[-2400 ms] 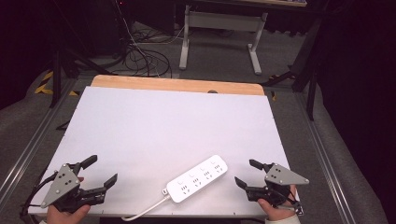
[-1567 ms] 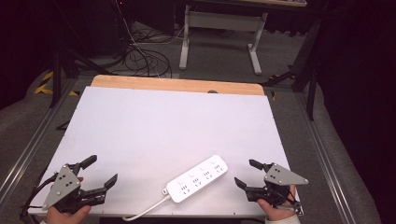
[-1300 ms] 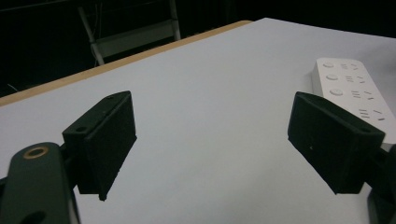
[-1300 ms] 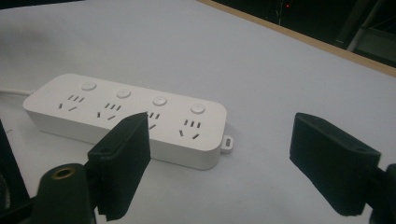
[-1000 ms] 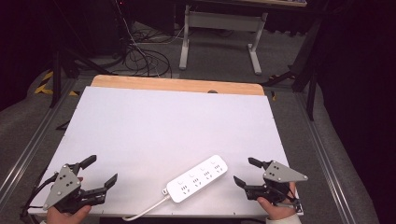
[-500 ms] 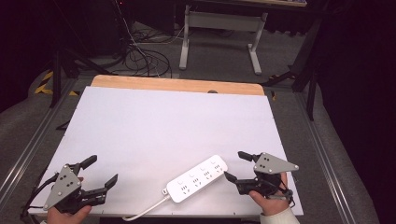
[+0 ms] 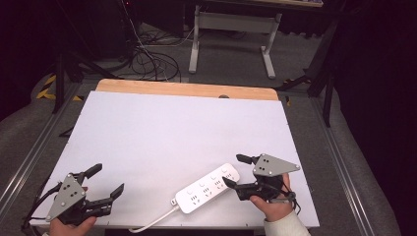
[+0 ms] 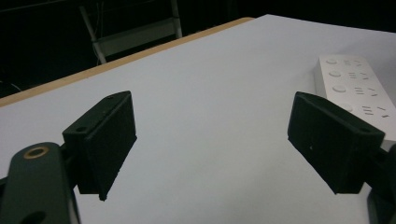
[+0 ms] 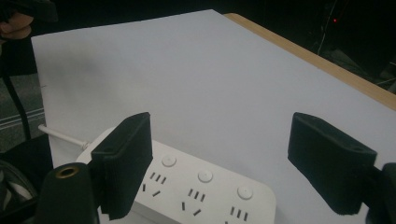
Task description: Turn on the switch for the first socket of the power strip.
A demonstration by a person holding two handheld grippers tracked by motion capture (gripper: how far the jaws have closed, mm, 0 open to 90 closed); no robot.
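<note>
We list first a power strip (image 7: 207, 188): a white, glossy plastic bar with rounded corners, four socket groups each with a round button, lying flat at the near edge of the desk (image 7: 182, 128), its white cord (image 7: 150, 222) trailing off that edge. Right gripper (image 7: 235, 171): matte black blocky fingers (image 9: 123, 163) spread wide, gripping nothing, poised just over the strip's end. Left gripper (image 7: 108, 180): fingers likewise apart and empty, well apart from the strip. The desk has a smooth white top with a wooden far rim.
</note>
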